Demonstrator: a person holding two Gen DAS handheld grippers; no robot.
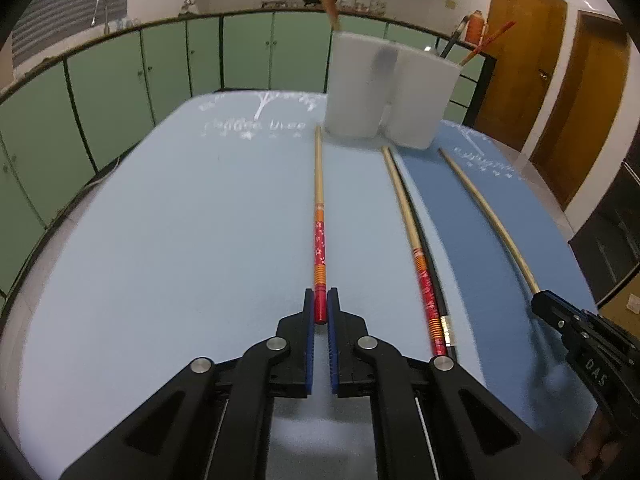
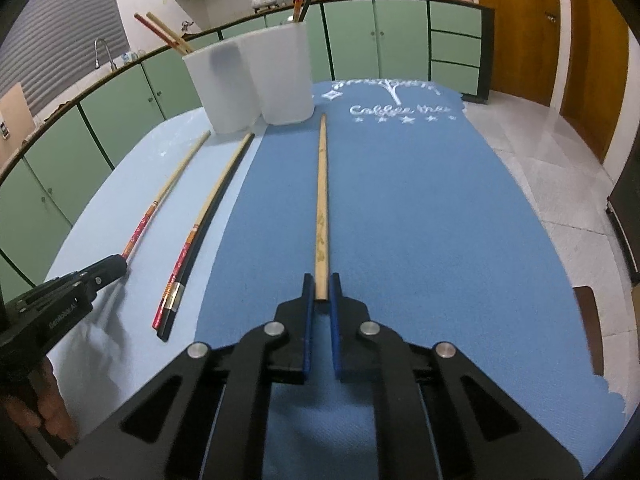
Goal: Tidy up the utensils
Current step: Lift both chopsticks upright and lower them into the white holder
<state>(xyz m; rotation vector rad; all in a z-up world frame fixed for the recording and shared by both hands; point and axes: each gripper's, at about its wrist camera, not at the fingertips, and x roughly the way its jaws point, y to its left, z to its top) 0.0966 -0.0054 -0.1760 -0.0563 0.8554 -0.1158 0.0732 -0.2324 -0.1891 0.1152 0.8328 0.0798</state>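
Note:
My left gripper is shut on the red end of a red-and-bamboo chopstick that lies on the light blue mat, pointing at the left white holder. My right gripper is shut on the near end of a plain bamboo chopstick lying on the dark blue mat, pointing toward the right white holder. Between them lie a red-ended chopstick and a black chopstick side by side. Both holders have chopsticks standing in them.
The light blue mat and dark blue mat cover the table. Green cabinets run behind it, wooden doors stand at the right. The table edge falls to a tiled floor on the right.

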